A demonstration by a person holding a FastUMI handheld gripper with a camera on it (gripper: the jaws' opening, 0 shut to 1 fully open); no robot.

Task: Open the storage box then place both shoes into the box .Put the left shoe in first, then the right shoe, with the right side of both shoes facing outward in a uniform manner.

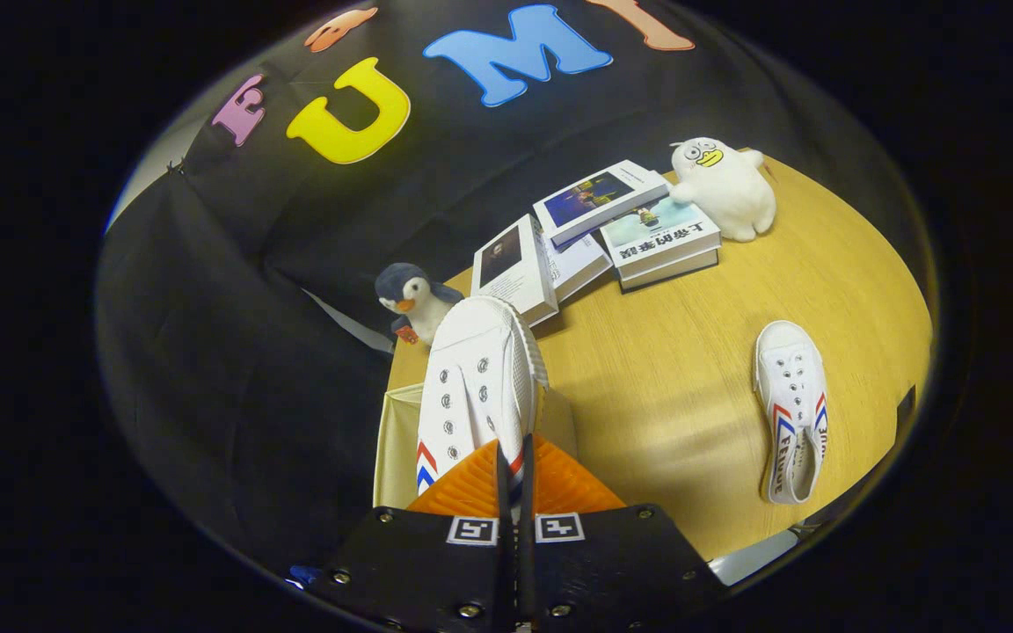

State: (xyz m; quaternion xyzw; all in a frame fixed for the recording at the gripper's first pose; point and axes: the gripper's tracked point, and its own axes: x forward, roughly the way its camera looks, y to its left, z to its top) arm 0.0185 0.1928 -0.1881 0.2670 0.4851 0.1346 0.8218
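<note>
Gripper view: a white canvas shoe (471, 387) is pinched in the nearly closed gripper (513, 466) above the storage box (397, 440); lowering it inside is judged next.

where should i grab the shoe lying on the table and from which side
Grip the heel collar of the shoe on the table, coming from above: it lies sole down, opening up, heel toward the table's near edge. The hand-held gripper is shut on the other shoe.

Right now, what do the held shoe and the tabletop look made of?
Held shoe, pinched between the fingers: apparently white canvas, matte, metal-looking eyelets, textured rubbery sole edge. Tabletop: wood or wood-look laminate, pale grain, soft sheen; which one is unclear.
</note>
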